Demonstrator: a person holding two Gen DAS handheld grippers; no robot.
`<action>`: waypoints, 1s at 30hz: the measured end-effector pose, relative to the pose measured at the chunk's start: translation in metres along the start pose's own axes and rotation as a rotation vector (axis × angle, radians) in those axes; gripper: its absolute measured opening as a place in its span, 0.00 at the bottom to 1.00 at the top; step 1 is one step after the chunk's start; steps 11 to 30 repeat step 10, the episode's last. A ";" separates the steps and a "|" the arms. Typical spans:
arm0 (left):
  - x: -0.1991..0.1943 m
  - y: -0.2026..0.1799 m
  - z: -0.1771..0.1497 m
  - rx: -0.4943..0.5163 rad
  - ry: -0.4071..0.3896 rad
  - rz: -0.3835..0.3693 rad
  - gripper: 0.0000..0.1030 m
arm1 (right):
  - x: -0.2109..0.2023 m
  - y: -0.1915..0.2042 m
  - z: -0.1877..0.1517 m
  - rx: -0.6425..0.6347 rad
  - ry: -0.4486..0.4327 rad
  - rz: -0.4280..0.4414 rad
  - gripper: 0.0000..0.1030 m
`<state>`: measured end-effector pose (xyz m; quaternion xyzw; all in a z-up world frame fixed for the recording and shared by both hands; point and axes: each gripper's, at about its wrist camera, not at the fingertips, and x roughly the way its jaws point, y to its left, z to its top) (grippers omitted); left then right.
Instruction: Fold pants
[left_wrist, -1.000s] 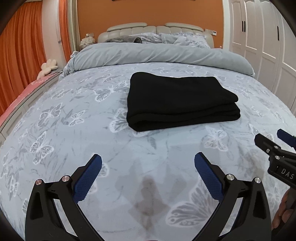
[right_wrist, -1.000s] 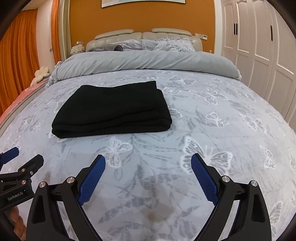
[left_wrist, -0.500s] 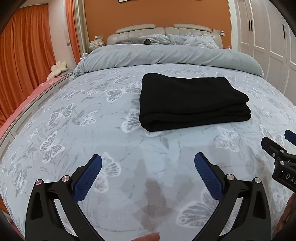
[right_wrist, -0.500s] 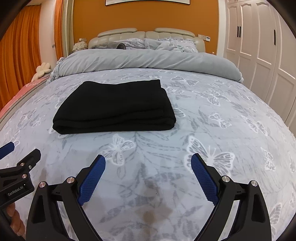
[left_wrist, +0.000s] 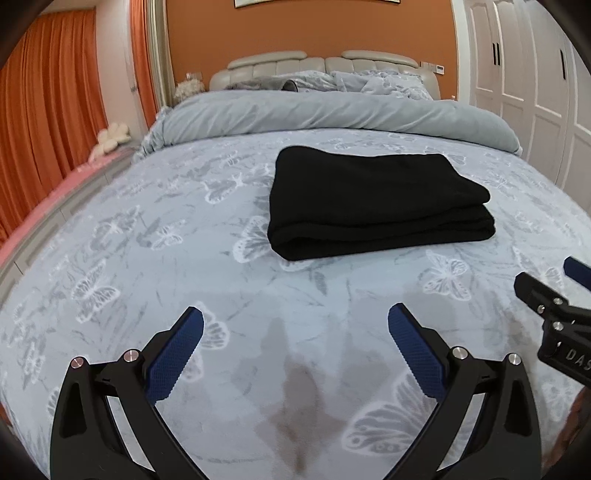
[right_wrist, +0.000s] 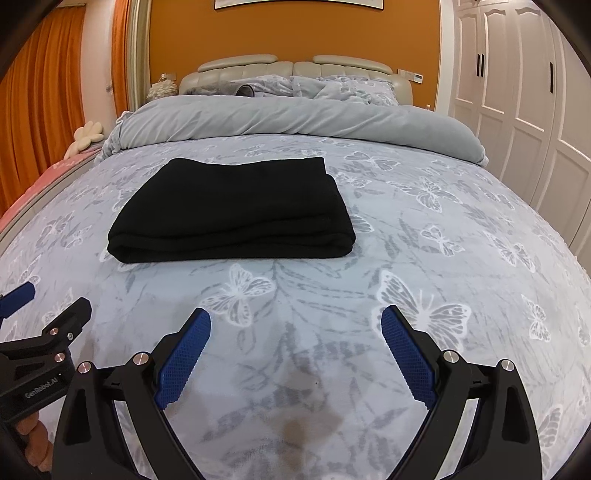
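Folded black fabric pants lie mid-bed on the grey butterfly-print bedspread, layers hard to separate. Left gripper and right gripper hover near, both spread wide, empty; handles cut off.

The left claw hangs above the near part of the bed, its blue pads spread wide with nothing between them. Ahead of it and slightly to its right, well apart, the black pants lie folded in a thick rectangle on the butterfly-print cover. A brownish stain marks the cover just under the claw. To its right, the right claw enters at the edge, too little of it showing to tell its spread.
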<state>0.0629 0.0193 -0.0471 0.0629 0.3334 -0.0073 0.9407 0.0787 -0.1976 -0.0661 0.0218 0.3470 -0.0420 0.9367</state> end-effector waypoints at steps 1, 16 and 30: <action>-0.001 -0.001 0.000 0.010 -0.005 0.006 0.95 | 0.000 0.000 0.000 0.001 0.000 0.001 0.89; 0.003 -0.006 0.000 0.040 0.036 -0.044 0.95 | 0.002 0.000 0.000 -0.004 -0.006 -0.001 0.89; 0.003 -0.006 0.000 0.040 0.036 -0.044 0.95 | 0.002 0.000 0.000 -0.004 -0.006 -0.001 0.89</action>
